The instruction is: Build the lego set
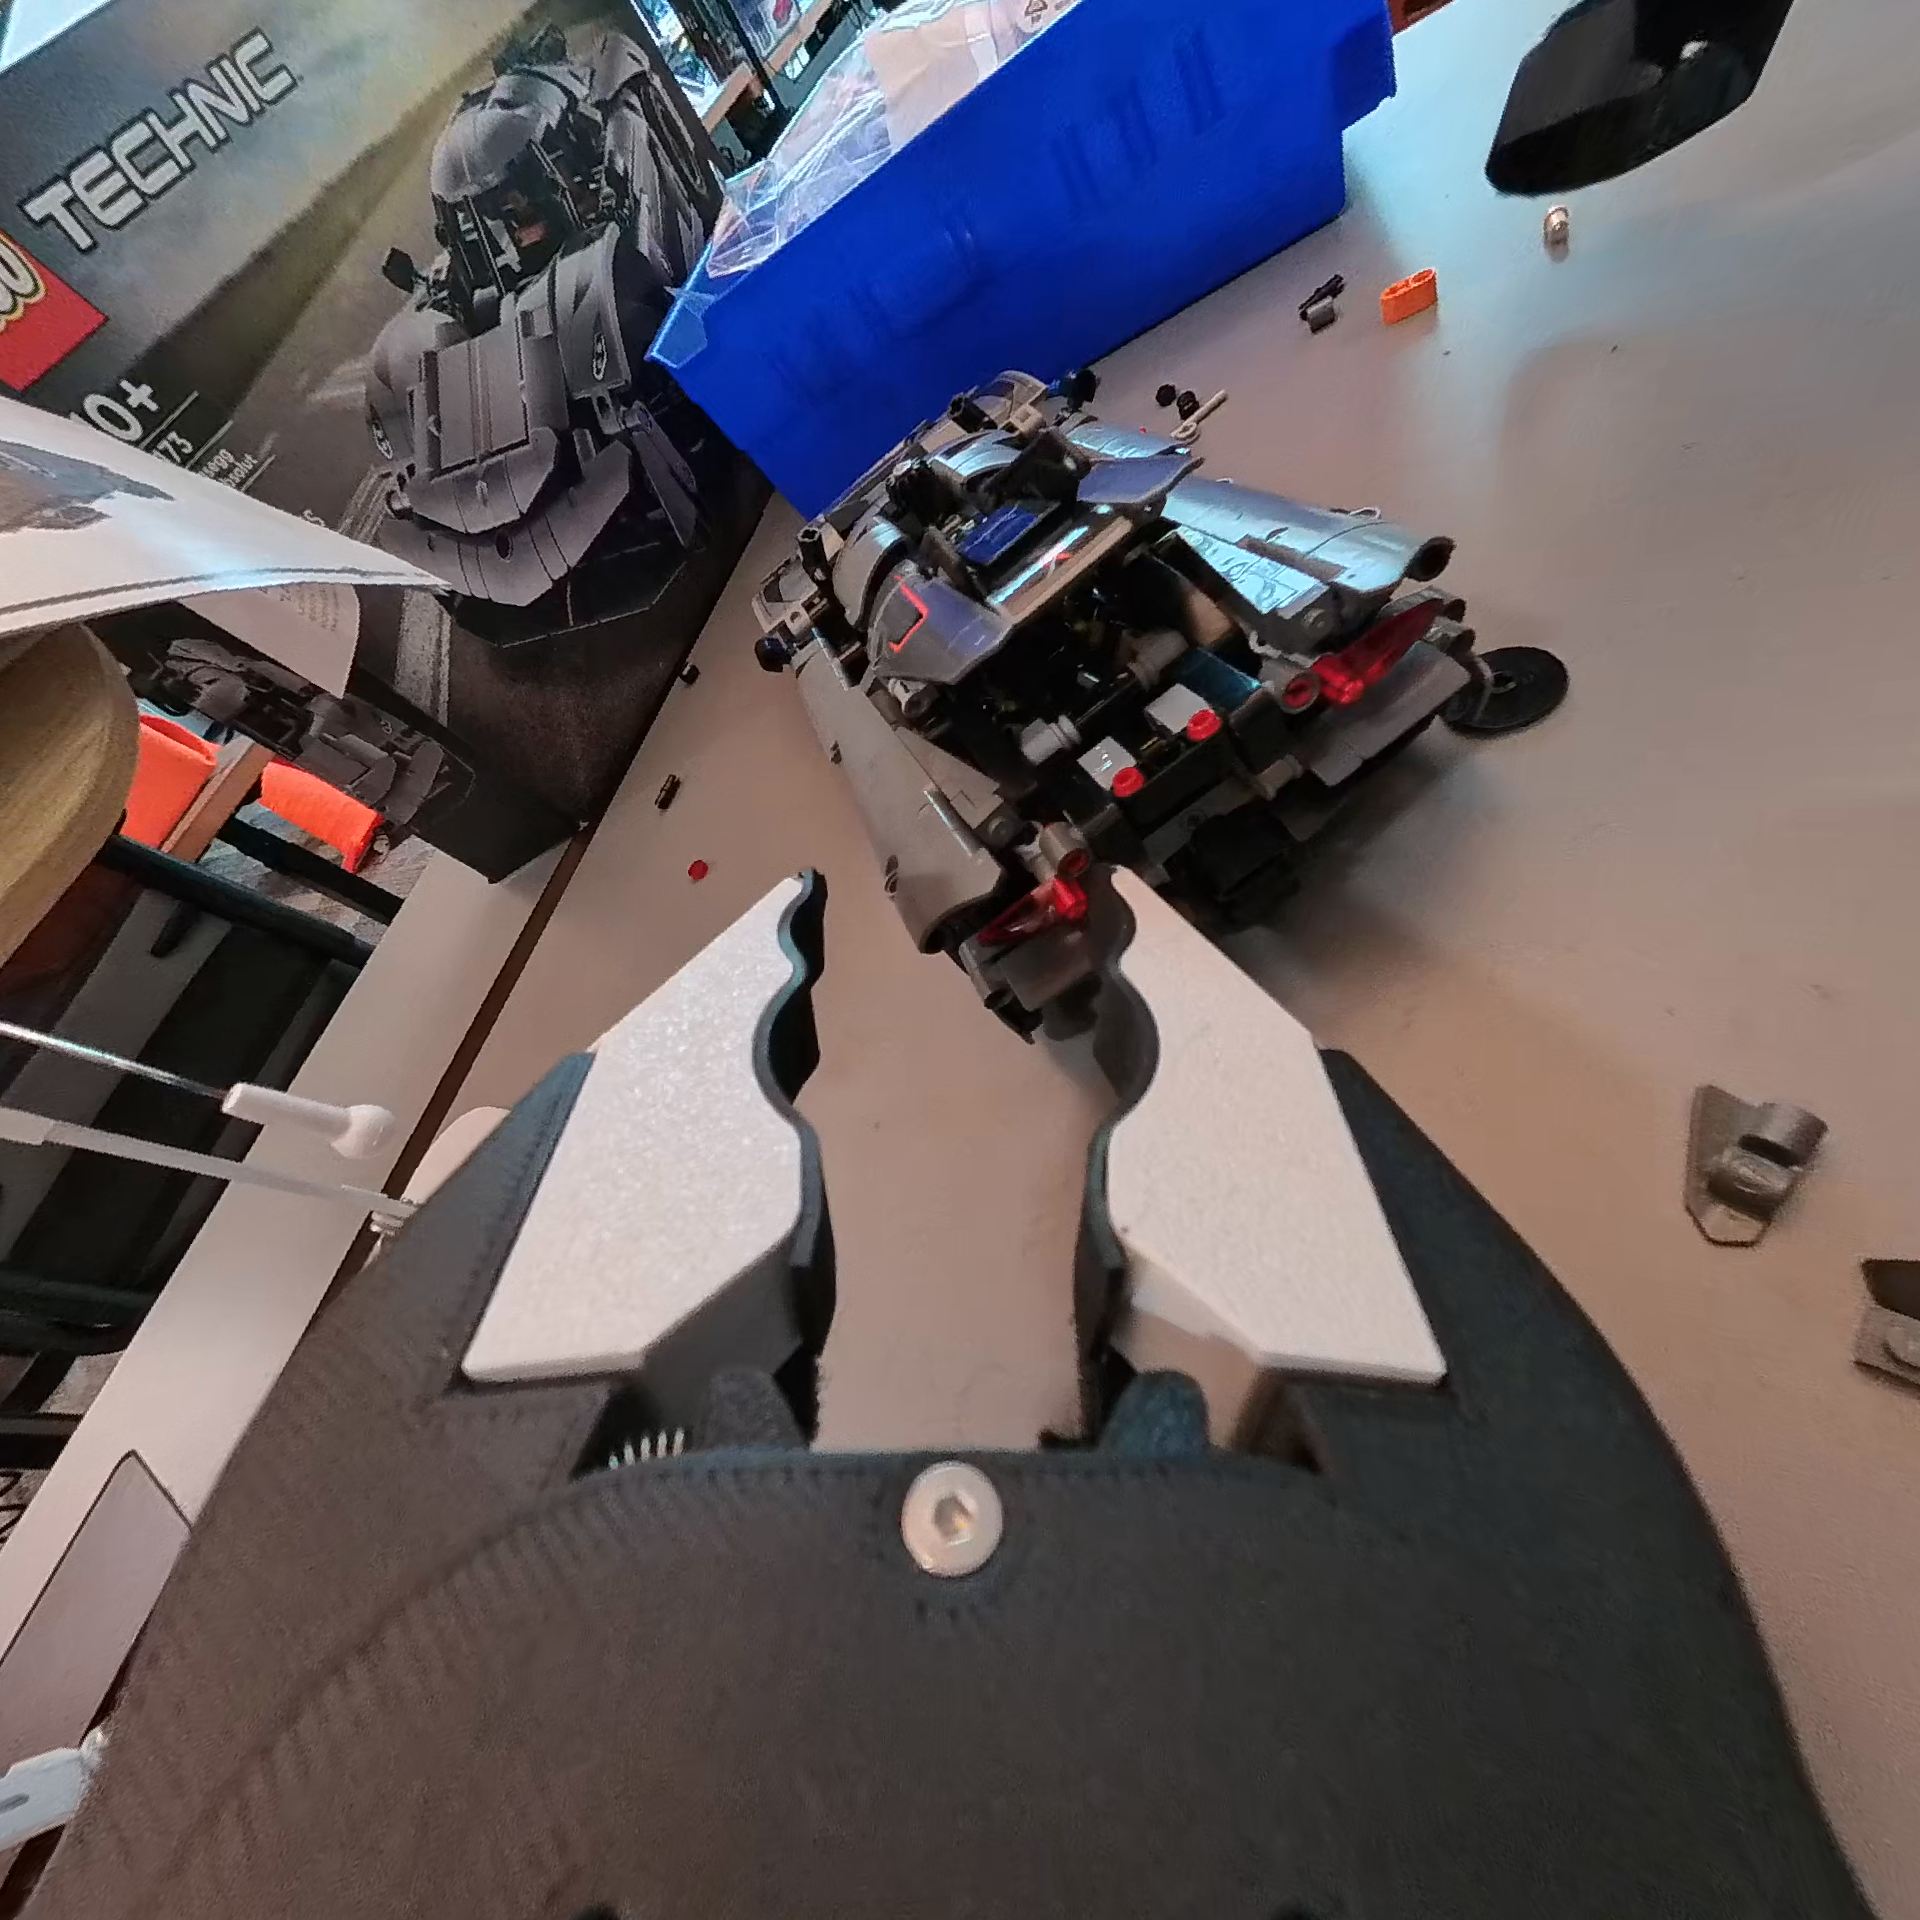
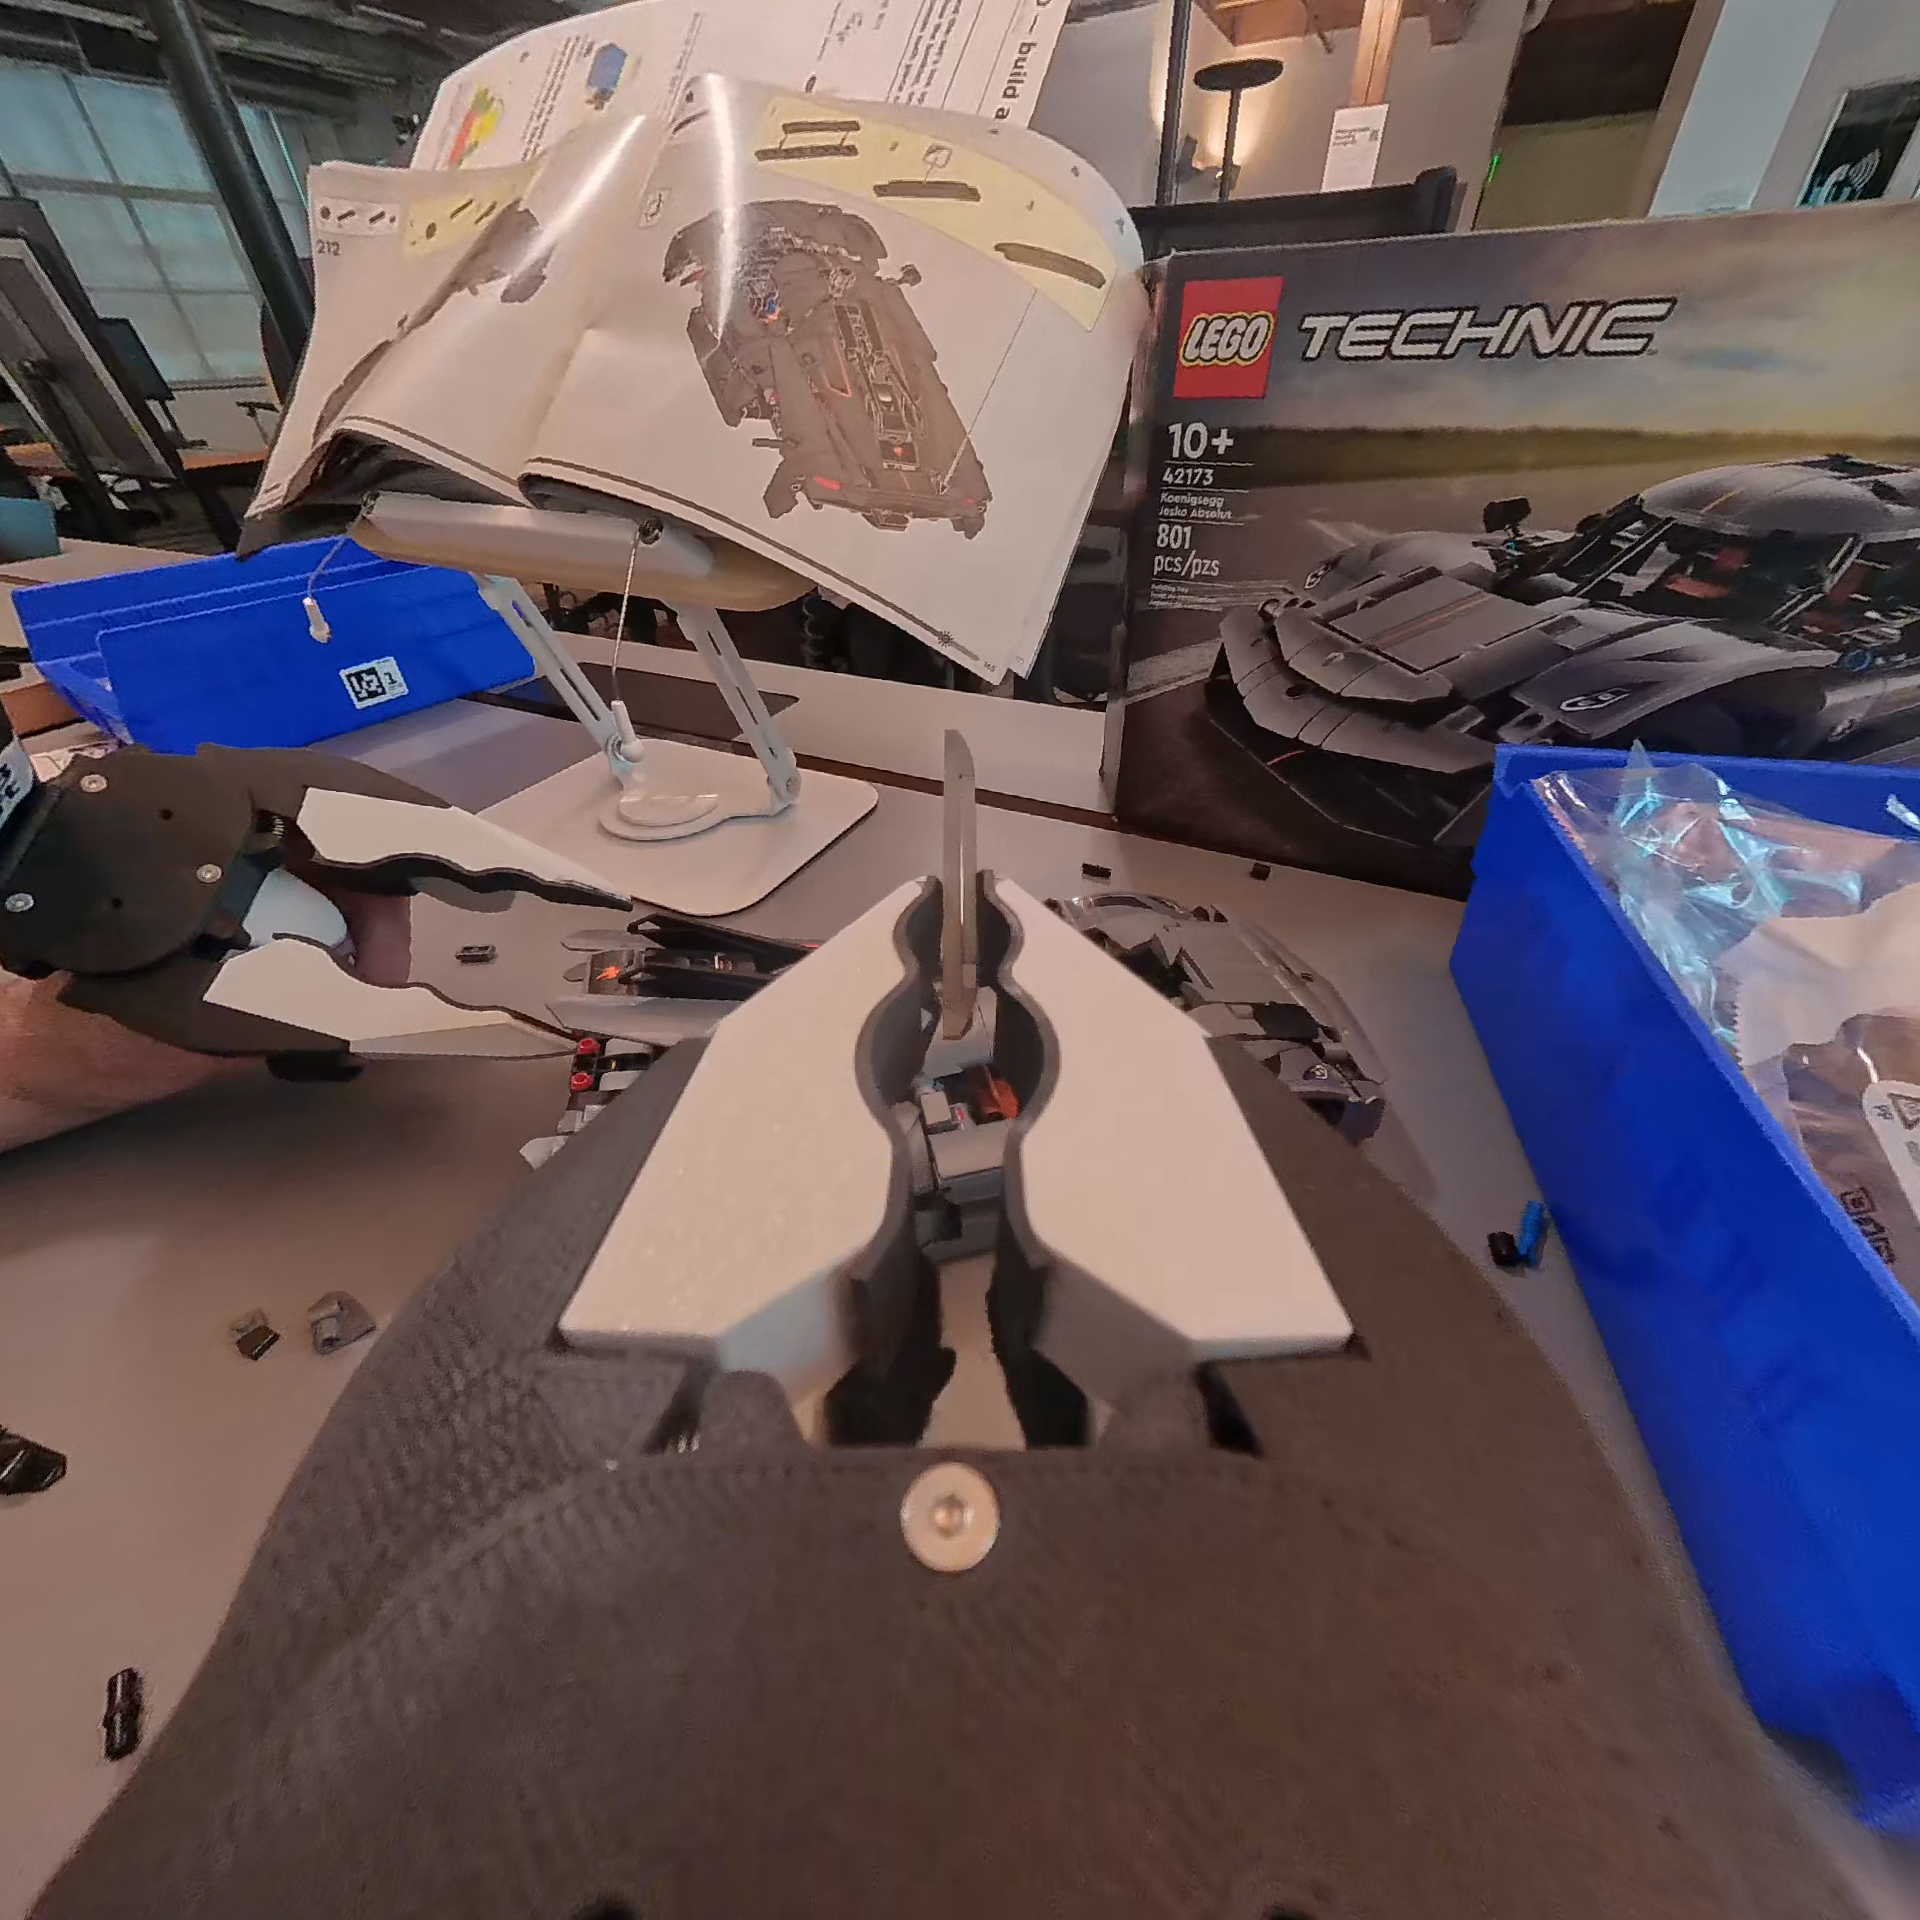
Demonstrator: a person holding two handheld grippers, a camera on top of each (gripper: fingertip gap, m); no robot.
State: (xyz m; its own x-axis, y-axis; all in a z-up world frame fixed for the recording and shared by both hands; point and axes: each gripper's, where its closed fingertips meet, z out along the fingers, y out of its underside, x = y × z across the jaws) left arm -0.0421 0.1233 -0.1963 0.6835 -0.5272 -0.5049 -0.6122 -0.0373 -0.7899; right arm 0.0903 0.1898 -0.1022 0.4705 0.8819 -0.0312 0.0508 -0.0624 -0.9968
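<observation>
The grey model car [image 1: 1122, 665] sits mid-bench. The right gripper [image 2: 961, 914] hovers over it, fingers clenched on a thin grey strip [image 2: 958, 862] held upright. The left gripper [image 1: 966, 914] points at the car's tail, fingers released. Only the right view shows the open booklet [image 2: 707, 343] on its stand. The printed box [image 2: 1507, 540] stands behind, beside a blue bin [image 2: 1621, 1195].

Bright, even indoor light with soft shadows; glare streaks the booklet [image 2: 675, 343], and wide-angle edges bend and blur.

Left gripper [image 1: 966, 914] fingers spread apart and empty; right gripper [image 2: 961, 894] fingers closed, pinching something thin
</observation>
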